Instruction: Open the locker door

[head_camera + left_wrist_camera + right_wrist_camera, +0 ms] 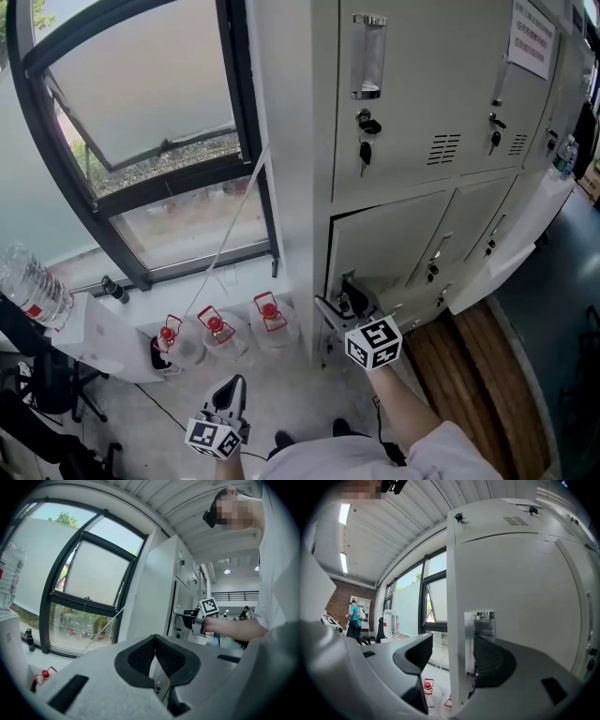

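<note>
Right gripper [339,306] sits at the left edge of the lower locker door [389,244], at the window end of the bank. Jaws parted, straddling door edge and metal handle plate [477,641], left jaw clear of it. Left gripper [232,386] low, away from the lockers, jaws pressed together, empty.

The right arm [405,405] extends forward from a white sleeve [455,448], carrying the right gripper [339,307] ahead of the body, its two jaws standing well apart. The left gripper [233,388] hangs lower and nearer the body, pointing forward, jaws closed tip to tip. Its marker cube [213,437] faces up toward the head camera.
</note>
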The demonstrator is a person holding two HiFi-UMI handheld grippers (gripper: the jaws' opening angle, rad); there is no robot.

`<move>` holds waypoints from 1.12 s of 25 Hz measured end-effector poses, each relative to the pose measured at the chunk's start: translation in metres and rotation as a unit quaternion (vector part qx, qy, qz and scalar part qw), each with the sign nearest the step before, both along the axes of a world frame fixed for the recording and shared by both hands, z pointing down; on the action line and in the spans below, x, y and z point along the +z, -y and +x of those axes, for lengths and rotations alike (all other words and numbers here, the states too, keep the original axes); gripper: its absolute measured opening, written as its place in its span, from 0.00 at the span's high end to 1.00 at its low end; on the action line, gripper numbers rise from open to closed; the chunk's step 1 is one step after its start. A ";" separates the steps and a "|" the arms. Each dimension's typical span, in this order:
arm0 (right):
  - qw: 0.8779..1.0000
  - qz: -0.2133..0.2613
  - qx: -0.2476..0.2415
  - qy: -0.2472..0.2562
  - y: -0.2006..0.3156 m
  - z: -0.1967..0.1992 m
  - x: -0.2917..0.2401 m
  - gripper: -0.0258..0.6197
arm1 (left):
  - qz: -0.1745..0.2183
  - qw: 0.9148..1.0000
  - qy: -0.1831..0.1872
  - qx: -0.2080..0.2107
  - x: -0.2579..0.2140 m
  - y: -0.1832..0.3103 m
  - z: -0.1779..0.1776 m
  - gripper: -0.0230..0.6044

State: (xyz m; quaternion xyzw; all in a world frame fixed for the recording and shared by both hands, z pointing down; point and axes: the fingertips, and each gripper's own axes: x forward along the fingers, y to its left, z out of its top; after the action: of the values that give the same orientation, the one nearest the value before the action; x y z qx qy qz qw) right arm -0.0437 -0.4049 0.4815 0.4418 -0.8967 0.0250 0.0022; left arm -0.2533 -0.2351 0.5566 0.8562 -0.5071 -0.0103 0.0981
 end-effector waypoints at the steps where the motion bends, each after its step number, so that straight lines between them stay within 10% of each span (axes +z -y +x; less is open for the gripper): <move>1: 1.000 -0.001 0.001 0.002 -0.005 0.002 0.000 0.59 | 0.000 1.000 0.000 0.005 0.000 0.002 0.002 0.96; 28: 0.977 0.014 0.213 -0.005 -0.133 0.188 -0.002 0.64 | 0.001 0.971 0.001 0.241 0.002 0.025 0.171 0.96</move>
State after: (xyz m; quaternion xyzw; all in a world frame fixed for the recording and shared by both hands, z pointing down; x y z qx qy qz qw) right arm 0.1438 -0.2717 0.4799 0.6225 -0.7826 0.0105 -0.0047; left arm -0.0819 -0.2601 0.5584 0.9532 -0.2860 0.0141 0.0965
